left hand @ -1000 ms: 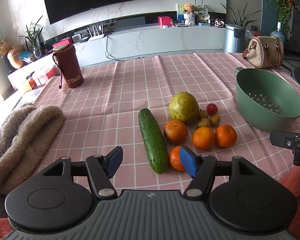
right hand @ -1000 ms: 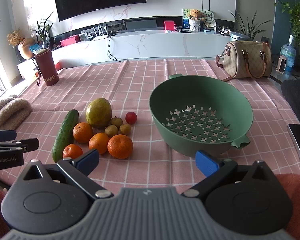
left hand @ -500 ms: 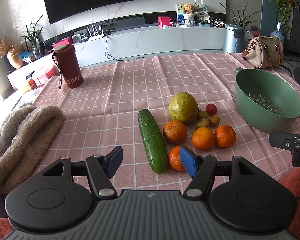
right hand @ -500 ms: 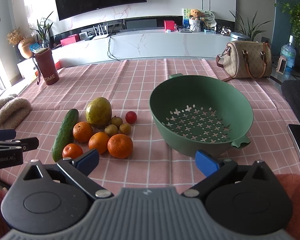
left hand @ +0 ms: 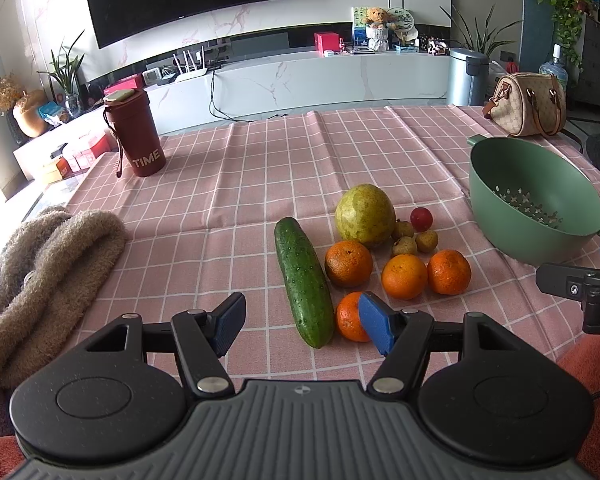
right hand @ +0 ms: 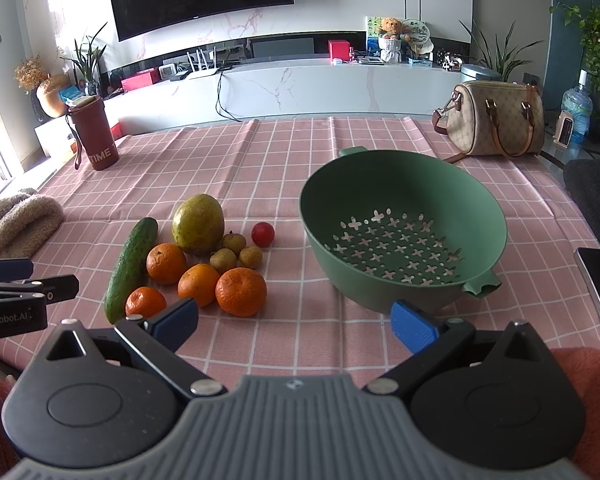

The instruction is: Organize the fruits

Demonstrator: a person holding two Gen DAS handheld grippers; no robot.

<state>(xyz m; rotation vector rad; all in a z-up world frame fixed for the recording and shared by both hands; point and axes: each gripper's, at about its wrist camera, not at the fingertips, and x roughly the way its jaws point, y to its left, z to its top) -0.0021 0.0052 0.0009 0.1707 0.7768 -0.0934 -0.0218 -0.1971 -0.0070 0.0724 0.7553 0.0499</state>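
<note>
hovering low over the near edge of a pink checked cloth (left hand: pixel 228 184), the left claw (left hand: pixel 302 322) and right claw (right hand: pixel 294 322) both stand released and empty, blue pads spread wide.

nearest the left claw lies a small orange (left hand: pixel 350 318), partly behind its right pad, with a cucumber (left hand: pixel 304 280) just beside it, long axis running away from the claw and tilted slightly left. beyond sit three more oranges (left hand: pixel 404 276), three small brown fruits (left hand: pixel 414 238), a red cherry tomato (left hand: pixel 421 218) and a large yellow-green fruit (left hand: pixel 365 215), all bunched close on the cloth, none yet moved.

seen from the right wrist, the pile lies ahead and to the left, while a green colander (right hand: pixel 404 208) sits empty ahead and slightly right, apart from the fruit. the left claw looks nearer the pile and the right nearer the colander, so a pick would likely fall to the left, carrying rightward.

farther back stand a red tumbler (left hand: pixel 134 132) at left and a handbag (right hand: pixel 496 120) at right; a fuzzy beige cloth (left hand: pixel 48 264) rests off the left edge.
</note>
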